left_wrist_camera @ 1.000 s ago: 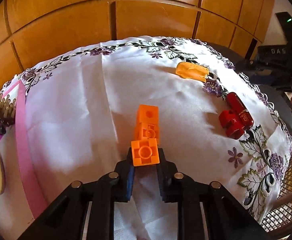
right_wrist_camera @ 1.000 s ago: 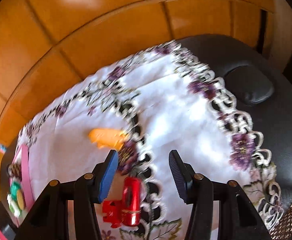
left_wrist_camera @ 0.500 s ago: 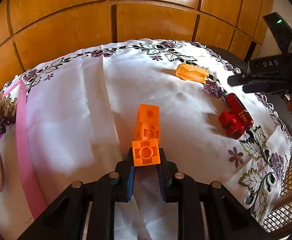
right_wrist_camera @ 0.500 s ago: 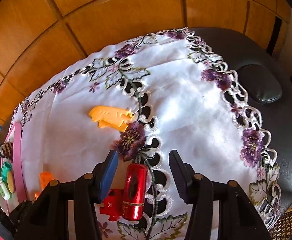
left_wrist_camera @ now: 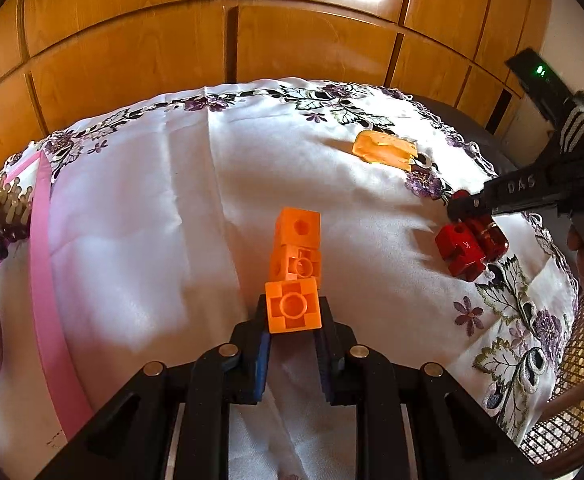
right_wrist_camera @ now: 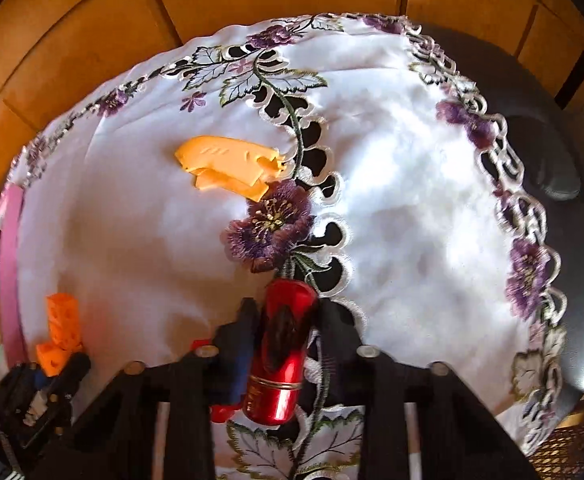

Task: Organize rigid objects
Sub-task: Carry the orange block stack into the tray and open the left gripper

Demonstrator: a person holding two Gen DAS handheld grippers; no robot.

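Note:
My left gripper (left_wrist_camera: pixel 293 316) is shut on the near cube of an orange linking-cube chain (left_wrist_camera: pixel 295 256) that lies on the white embroidered cloth (left_wrist_camera: pixel 139 240). My right gripper (right_wrist_camera: pixel 285 308) has its jaws closed against the sides of a red cylinder (right_wrist_camera: pixel 281 352) lying on the cloth; it also shows in the left wrist view (left_wrist_camera: pixel 488 236), next to a red cube block (left_wrist_camera: pixel 460 250). The right gripper shows at the right of the left wrist view (left_wrist_camera: pixel 468 206). An orange flat plastic piece (right_wrist_camera: pixel 227 164) lies farther back on the cloth.
A pink strip (left_wrist_camera: pixel 45 280) edges the cloth at the left, with a brown comb (left_wrist_camera: pixel 7 208) and small toys beyond it. A wooden panelled wall (left_wrist_camera: pixel 251 40) stands behind. A dark chair seat (right_wrist_camera: pixel 564 160) lies at the right.
My right gripper has moved down and forward over the red cylinder and closed its jaws on it. My left gripper has stayed shut on the orange cubes.

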